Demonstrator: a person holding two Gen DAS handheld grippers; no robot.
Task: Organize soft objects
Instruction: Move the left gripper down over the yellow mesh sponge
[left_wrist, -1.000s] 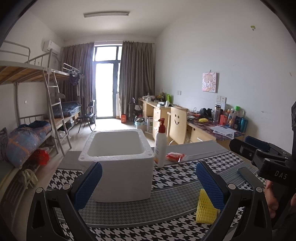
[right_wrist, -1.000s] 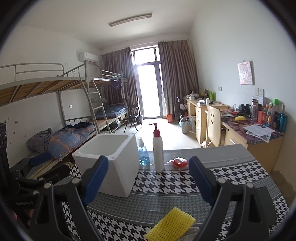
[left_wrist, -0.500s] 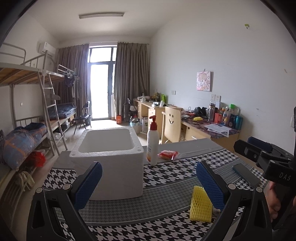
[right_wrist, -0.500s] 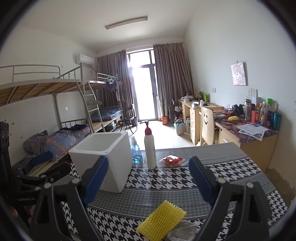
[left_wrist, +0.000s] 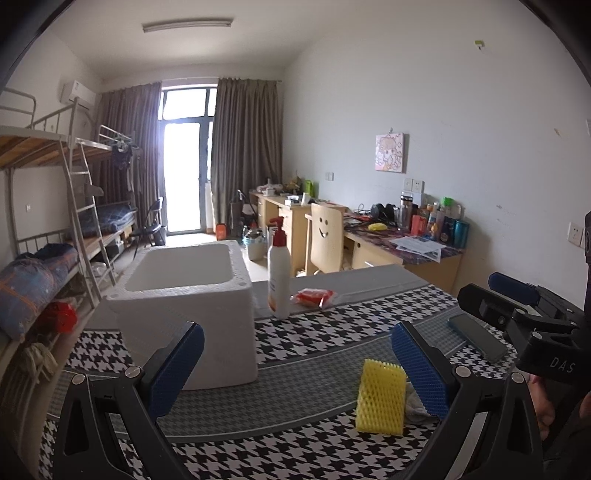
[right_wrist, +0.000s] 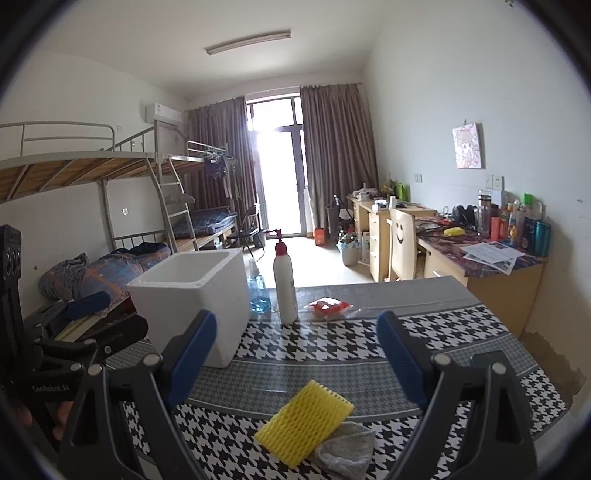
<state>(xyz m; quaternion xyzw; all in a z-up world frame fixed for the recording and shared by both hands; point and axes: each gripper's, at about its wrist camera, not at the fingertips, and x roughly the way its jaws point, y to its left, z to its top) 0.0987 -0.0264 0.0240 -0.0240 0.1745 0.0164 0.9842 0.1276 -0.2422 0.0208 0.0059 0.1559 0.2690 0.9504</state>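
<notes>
A yellow foam net sleeve (right_wrist: 304, 419) lies on the houndstooth tablecloth (right_wrist: 332, 339), and a crumpled grey cloth (right_wrist: 345, 448) touches its near right end. My right gripper (right_wrist: 295, 321) hovers above and just behind them, open and holding nothing. In the left wrist view the foam net (left_wrist: 380, 397) stands just inside the right finger, with the grey cloth (left_wrist: 415, 404) partly hidden behind that finger. My left gripper (left_wrist: 295, 332) is open and empty. A white foam box (left_wrist: 192, 306) with an open top sits at the left of the table.
A white pump bottle (right_wrist: 285, 280), a blue bottle (right_wrist: 258, 291) and a red packet (right_wrist: 327, 306) stand behind the box. A dark phone (right_wrist: 487, 358) lies at the right. Beyond the table are bunk beds, desks and a chair.
Both grippers have come forward and slightly down over the table. The foam net and cloth now show more fully, and lie further left in the left wrist view. Both sets of jaws stayed wide.
</notes>
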